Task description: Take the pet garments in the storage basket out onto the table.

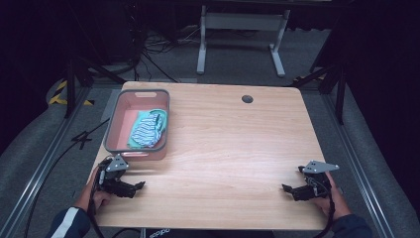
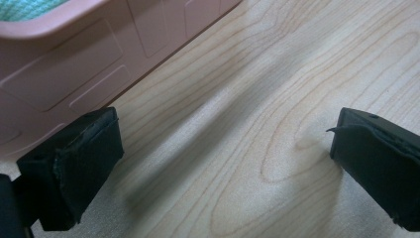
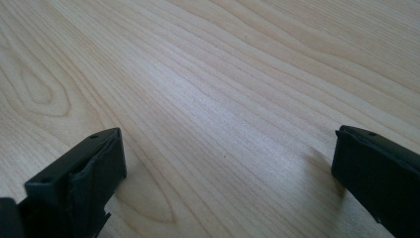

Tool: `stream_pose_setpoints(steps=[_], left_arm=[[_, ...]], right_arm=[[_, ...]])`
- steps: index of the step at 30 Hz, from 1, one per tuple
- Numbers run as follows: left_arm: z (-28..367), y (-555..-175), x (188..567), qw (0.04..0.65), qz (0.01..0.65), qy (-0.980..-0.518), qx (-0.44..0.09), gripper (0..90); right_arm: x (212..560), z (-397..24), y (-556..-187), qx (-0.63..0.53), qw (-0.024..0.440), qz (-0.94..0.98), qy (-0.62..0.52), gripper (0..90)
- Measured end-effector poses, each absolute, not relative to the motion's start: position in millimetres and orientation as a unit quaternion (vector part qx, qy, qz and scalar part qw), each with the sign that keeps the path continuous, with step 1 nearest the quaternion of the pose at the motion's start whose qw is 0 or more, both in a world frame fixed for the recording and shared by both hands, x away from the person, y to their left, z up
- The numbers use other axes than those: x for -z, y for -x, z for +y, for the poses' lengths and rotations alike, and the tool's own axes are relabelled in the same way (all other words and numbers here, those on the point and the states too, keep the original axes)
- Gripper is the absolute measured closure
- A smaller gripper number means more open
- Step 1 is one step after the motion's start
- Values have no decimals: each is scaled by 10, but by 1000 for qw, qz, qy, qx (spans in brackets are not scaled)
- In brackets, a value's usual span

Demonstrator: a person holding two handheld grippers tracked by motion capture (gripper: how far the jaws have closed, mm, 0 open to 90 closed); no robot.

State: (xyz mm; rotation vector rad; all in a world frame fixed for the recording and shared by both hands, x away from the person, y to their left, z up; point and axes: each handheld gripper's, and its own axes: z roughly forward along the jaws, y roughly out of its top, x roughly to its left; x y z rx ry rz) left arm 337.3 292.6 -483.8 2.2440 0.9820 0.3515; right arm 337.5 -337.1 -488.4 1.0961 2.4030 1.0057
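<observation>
A pink basket with a grey rim stands at the table's left side. Inside it lie folded cloths, one striped blue and white, one teal. My left gripper rests low near the front left corner, just in front of the basket, open with nothing between its jaws. In the left gripper view the basket's pink wall is close at upper left, with a bit of teal cloth above its rim. My right gripper sits at the front right, open over bare wood.
The wooden table has a round cable hole near its far edge. Beyond the table stand a white frame and cables on a grey floor. Metal rails run along both sides.
</observation>
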Motion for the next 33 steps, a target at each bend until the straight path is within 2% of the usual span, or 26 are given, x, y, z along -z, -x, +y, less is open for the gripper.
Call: stream_pose_setpoints(steps=[15,22,25,28,33], left_arm=[[2932,-3327,4810,315,368,-865,-127,3],[2937,-3278,4740,306,362,-871,-128,153],[2933,-3265,4716,295,347,-880,-138,159],[2960,-3261,4690,310,325,-886,-117,158],[3002,-3240,4544,333,311,-882,-118,163]], right_arm=[[4884,-3371,-3379,-352,157,840,-382,7],[4884,-3370,-3384,-352,157,840,-382,7],[4884,-3370,-3383,-352,157,840,-382,7],[4884,-3371,-3378,-352,157,840,-382,7],[4884,-3372,-3378,-351,157,840,-382,7]])
